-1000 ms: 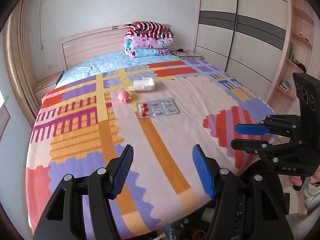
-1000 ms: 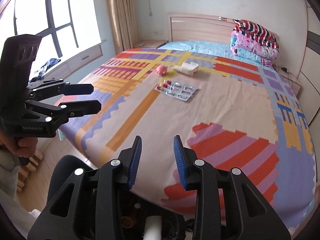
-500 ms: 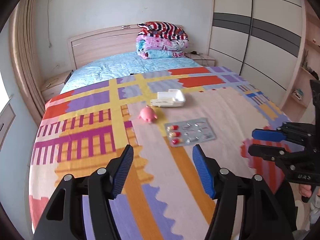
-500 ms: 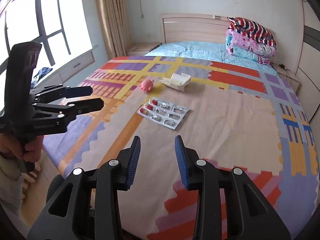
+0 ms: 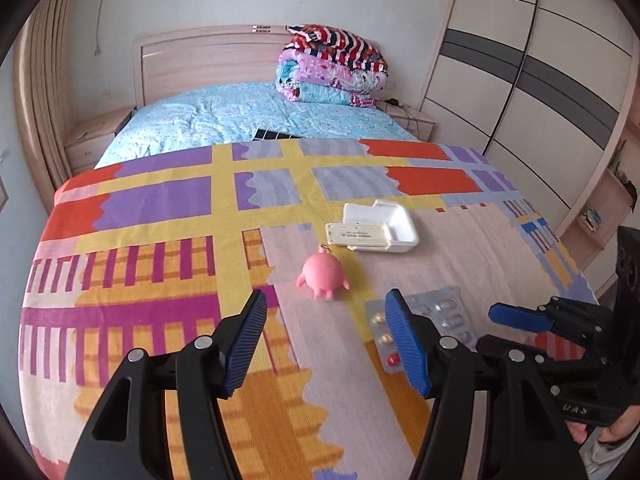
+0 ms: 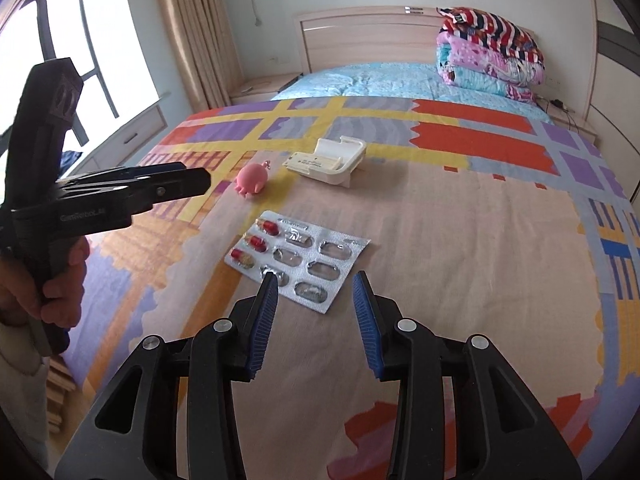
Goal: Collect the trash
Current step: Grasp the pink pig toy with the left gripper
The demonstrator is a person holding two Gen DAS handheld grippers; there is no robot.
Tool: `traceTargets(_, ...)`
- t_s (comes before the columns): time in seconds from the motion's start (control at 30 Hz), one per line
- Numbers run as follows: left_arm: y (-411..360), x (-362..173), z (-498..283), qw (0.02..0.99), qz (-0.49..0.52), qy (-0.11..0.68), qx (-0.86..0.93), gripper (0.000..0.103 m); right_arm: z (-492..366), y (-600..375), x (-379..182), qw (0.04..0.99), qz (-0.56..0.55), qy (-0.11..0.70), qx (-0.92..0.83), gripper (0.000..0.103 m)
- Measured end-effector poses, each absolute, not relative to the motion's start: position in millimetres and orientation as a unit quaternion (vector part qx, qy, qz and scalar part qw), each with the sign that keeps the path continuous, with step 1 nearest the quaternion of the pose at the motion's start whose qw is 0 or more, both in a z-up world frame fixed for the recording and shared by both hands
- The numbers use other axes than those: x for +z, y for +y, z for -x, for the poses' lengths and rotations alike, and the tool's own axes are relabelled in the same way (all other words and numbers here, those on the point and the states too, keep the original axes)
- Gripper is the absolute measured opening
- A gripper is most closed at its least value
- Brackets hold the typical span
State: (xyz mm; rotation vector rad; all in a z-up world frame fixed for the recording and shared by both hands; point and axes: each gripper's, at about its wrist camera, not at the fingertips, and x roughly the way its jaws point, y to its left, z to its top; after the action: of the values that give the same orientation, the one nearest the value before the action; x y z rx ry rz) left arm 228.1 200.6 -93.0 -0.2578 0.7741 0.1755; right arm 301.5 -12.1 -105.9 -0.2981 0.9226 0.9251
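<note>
blister pack (image 6: 298,258) before open right tool (image 6: 314,320)

left gripper (image 5: 324,340) open over bedspread (image 5: 160,200); pink toy (image 5: 323,275) ahead; blister pack (image 5: 440,320) beside right finger

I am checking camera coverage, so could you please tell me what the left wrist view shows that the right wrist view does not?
Only the left wrist view shows the wardrobe and side shelves. Only the right wrist view shows the window, the curtain and all of the blister pack, three capsules remaining. Both show the pink toy, the white foam box, the folded quilts, and the open left gripper and right gripper, neither holding anything.
</note>
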Motion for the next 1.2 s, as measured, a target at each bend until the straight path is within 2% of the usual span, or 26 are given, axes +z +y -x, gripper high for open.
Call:
traceTargets(0.4,215.2,-113.5,-263.5,0.905,0.133,0.396,0.077,0.059,-309.4,-1.9,-113.3,0.784,0.149,0.434,0.419,0.038)
traceTargets(0.47,215.1,-116.3,-266.6,0.904,0.135,0.398,0.074,0.059,-309.7,0.5,-114.3,0.781,0.152,0.437,0.42,0.032)
traceTargets(0.5,215.5,-118.0,-268.6,0.903,0.138,0.399,0.073,0.056,-310.0,1.4,-114.4,0.78,0.153,0.437,0.42,0.029)
traceTargets(0.53,215.9,-119.9,-270.1,0.902,0.139,0.401,0.074,0.048,-309.9,1.7,-114.5,0.78,0.155,0.437,0.421,0.028)
traceTargets(0.57,216.3,-121.1,-271.5,0.901,0.138,0.403,0.077,0.046,-309.6,1.9,-114.5,0.78,0.157,0.435,0.422,0.028)
traceTargets(0.63,214.6,-121.5,-272.7,0.903,0.138,0.401,0.069,0.034,-309.7,1.1,-114.8,0.779,0.156,0.435,0.423,0.027)
traceTargets(0.73,208.4,-121.9,-271.2,0.905,0.121,0.403,0.071,0.034,-309.4,-0.1,-114.5,0.78,0.156,0.435,0.423,0.026)
traceTargets(0.77,207.8,-121.9,-270.3,0.905,0.12,0.403,0.071,0.033,-309.4,-1.1,-113.5,0.781,0.154,0.432,0.424,0.017)
traceTargets(0.87,208.1,-119.1,-264.9,0.905,0.127,0.399,0.073,0.032,-309.5,-3.2,-111.4,0.785,0.154,0.429,0.42,0.012)
traceTargets(0.9,207.4,-117.2,-263.0,0.906,0.126,0.398,0.073,0.028,-309.8,-4.0,-111.3,0.785,0.154,0.43,0.419,0.001)
traceTargets(1.17,196.3,-100.4,-245.5,0.912,0.112,0.387,0.076,0.028,-309.0,-11.5,-107.4,0.787,0.147,0.43,0.418,0.002)
traceTargets(1.2,195.3,-99.2,-243.5,0.912,0.112,0.386,0.076,0.028,-308.9,-11.3,-107.1,0.785,0.148,0.431,0.42,0.005)
